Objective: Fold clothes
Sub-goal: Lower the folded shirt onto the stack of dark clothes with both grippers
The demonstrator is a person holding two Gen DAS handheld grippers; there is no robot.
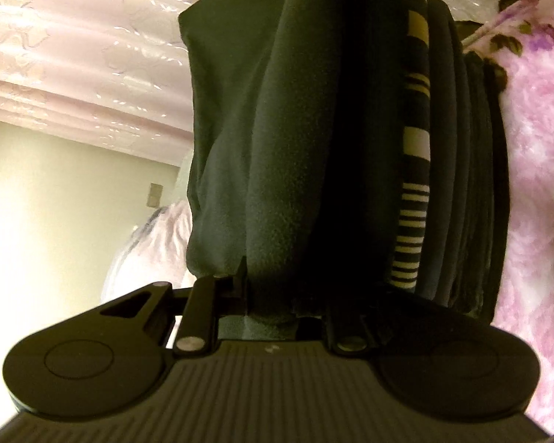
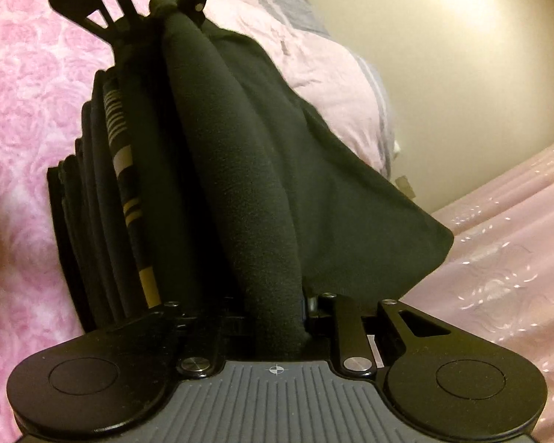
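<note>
Both grippers clamp opposite ends of one rolled edge of a dark fleece garment (image 1: 277, 147), held up in the air.

Left gripper (image 1: 273, 295): jaws closed on the fleece roll, fabric bunched between them and running straight up the frame. The right-side finger is buried in cloth, hard to make out.

Right gripper (image 2: 277, 317): jaws closed on the other end of the same roll, cloth filling the gap. In the right wrist view the left gripper shows at the top, cut off by the frame edge, pinching the far end.

Beside the held garment, touching or just beside it, is a stack of folded dark clothes (image 1: 461, 170) seen edge-on. One striped item (image 1: 413, 199) sits in that stack nearest the fleece. Cannot tell how many pieces or what they are; the folds are dark and merge.

The stack rests on a pink rose-pattern bedspread (image 2: 26, 118). Open bedspread lies beyond the stack's outer edge.

A loose flap of the fleece hangs out on the side away from the stack, its free corner over a pale pink embroidered curtain (image 1: 74, 55). That side is open, with a cream wall (image 1: 55, 192) behind. A pink-and-grey pillow or bedding lump (image 2: 306, 59) sits near the wall, partly hidden by the fleece.
</note>
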